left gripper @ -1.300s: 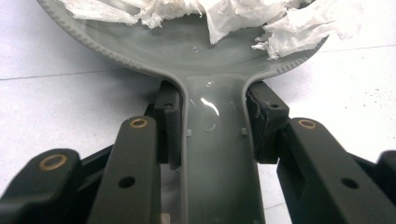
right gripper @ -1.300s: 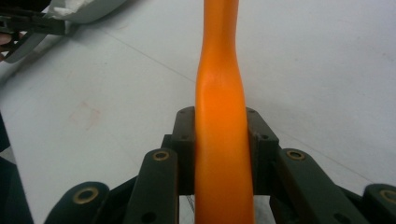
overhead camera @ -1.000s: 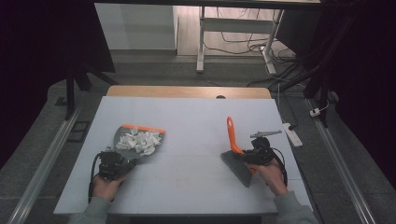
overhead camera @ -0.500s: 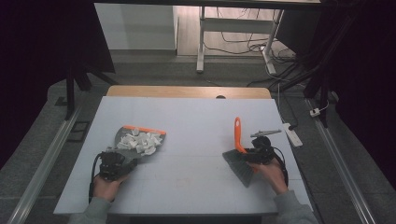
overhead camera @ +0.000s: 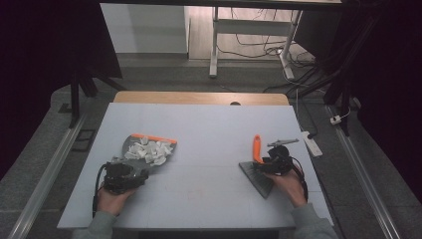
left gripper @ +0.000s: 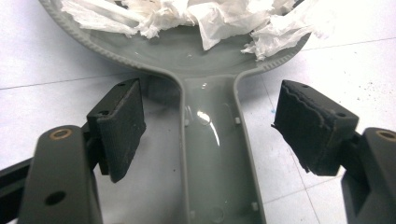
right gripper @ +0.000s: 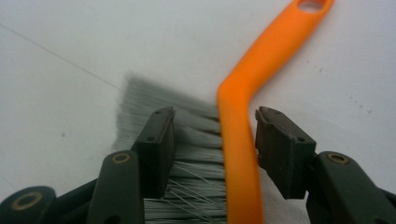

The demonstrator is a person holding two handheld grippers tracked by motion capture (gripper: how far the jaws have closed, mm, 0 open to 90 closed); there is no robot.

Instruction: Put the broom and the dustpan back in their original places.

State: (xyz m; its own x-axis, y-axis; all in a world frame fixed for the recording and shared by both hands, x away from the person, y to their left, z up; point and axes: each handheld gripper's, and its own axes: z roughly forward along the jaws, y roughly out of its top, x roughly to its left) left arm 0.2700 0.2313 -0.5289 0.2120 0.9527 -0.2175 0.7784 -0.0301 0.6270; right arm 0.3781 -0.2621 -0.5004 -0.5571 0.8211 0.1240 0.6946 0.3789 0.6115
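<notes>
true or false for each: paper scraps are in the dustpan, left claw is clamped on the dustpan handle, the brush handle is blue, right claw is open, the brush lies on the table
1. White paper scraps lie in the grey dustpan. True.
2. The left claw is clamped on the dustpan handle. False: its jaws have just been opening and stand apart from the handle, which lies between them.
3. The brush has a blue handle. False: the brush handle is orange.
4. The right claw is open. True: its jaws have just been opening, and gaps show on both sides of the handle.
5. The brush lies on the white table. True.
</notes>
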